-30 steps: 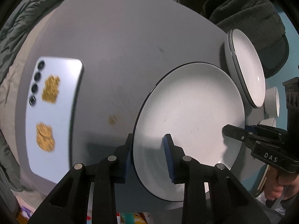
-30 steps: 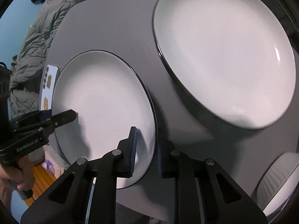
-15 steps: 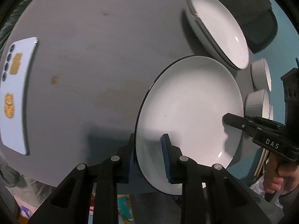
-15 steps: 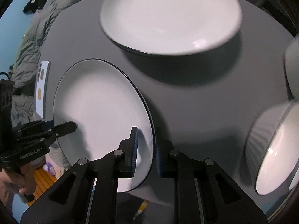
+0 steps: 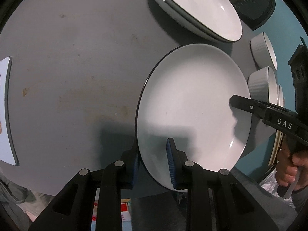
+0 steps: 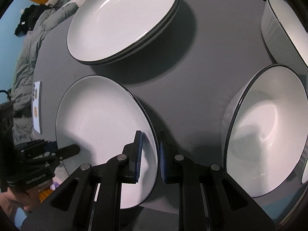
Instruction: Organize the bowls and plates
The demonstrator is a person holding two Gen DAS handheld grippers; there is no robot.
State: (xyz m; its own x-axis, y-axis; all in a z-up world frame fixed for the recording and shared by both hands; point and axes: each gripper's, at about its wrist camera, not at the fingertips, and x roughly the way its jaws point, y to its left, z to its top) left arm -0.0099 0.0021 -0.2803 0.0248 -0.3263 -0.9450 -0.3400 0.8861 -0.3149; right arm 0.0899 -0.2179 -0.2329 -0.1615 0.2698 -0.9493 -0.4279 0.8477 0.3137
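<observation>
- Left wrist view: the left gripper (image 5: 154, 161) clamps the rim of a white plate (image 5: 192, 104) with a thin dark edge at about 7 o'clock of the plate, one blue pad on the white face and the other behind the rim.
- The right gripper (image 5: 240, 103) bites the same plate at about 3 o'clock, and a hand (image 5: 288, 167) wraps its handle at the frame's 4 o'clock.
- The plate is held tilted over the near edge of the grey table (image 5: 77, 57).
- A stack of plates (image 5: 200, 9) rests on the table at 1 o'clock, apart from the held plate.
- Two ribbed bowls (image 5: 263, 50) sit at 3 o'clock, beyond the plate's far rim.
- A phone (image 5: 4, 115) lies at 9 o'clock, well apart.
- Right wrist view: the right gripper (image 6: 150, 156) has its jaws narrow, pinching the plate (image 6: 100, 119) rim at about 4 o'clock of the plate.
- The left gripper (image 6: 74, 150) holds the plate at about 8 o'clock.
- The stack of plates (image 6: 119, 19) is at 11 o'clock, a bowl (image 6: 269, 130) at 3 o'clock, and a second bowl (image 6: 277, 30) at 2 o'clock.
- The phone (image 6: 37, 105) lies at 9 o'clock by a grey padded cover (image 6: 28, 53).
</observation>
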